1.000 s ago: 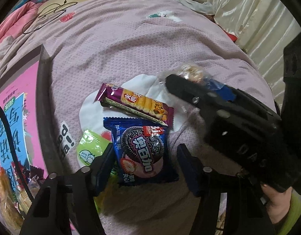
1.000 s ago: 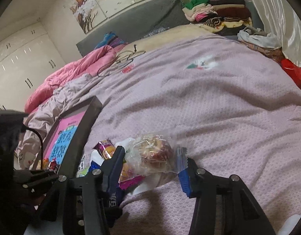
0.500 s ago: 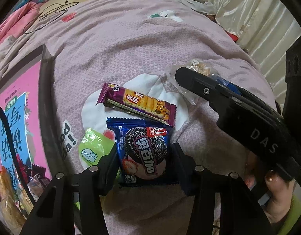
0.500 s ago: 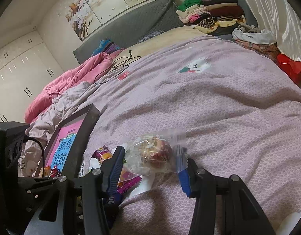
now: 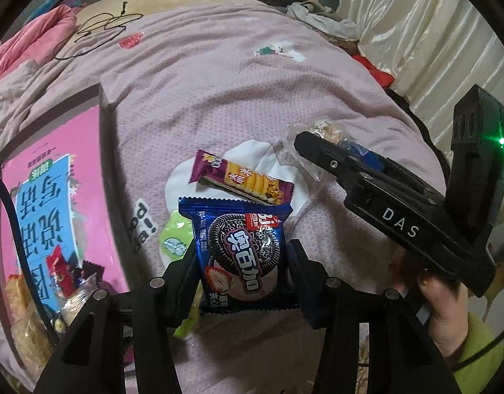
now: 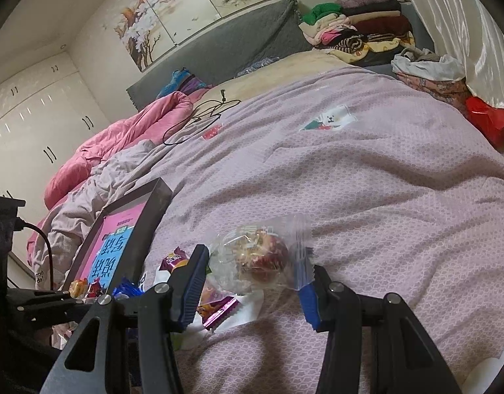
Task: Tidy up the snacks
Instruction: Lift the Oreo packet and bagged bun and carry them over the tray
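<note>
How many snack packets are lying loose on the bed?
4: blue cookie pack between the left gripper, purple bar behind, green packet beside, clear bag between the right gripper. More fill the box.
</note>
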A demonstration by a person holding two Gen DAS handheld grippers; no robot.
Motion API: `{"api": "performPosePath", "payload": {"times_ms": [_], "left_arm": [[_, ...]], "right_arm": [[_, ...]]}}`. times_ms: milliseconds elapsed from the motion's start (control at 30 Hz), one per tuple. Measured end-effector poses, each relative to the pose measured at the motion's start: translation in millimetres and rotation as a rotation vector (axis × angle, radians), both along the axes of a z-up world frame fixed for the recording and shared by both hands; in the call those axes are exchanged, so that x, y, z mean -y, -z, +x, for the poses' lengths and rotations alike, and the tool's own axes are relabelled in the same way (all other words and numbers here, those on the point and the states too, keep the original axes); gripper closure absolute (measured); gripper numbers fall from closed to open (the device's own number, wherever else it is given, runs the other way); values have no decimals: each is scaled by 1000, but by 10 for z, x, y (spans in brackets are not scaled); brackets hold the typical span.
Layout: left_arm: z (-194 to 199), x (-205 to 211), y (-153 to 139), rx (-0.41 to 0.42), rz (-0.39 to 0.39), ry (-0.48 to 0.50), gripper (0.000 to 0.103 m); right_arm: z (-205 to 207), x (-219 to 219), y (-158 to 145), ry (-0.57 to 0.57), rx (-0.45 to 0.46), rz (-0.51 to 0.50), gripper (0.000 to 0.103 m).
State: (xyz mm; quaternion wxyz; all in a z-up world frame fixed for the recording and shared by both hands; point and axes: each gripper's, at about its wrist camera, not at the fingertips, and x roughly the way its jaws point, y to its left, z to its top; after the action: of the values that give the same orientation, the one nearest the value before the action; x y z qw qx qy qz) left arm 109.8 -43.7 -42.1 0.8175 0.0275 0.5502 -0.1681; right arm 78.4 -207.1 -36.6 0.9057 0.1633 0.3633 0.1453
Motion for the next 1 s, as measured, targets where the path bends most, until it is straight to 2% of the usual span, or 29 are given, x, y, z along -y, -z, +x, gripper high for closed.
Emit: {"api": "performPosePath", "payload": {"times_ms": [467,1000], "left_arm": [[-144,-373,-195,31,-14,-64,50],[-249,-709,-371,61,-22,-108,50]], "right_arm": [[-200,-227,-202,-80,102,-62,52],[-486,-379,-377,-113,140,-22,52]]}}
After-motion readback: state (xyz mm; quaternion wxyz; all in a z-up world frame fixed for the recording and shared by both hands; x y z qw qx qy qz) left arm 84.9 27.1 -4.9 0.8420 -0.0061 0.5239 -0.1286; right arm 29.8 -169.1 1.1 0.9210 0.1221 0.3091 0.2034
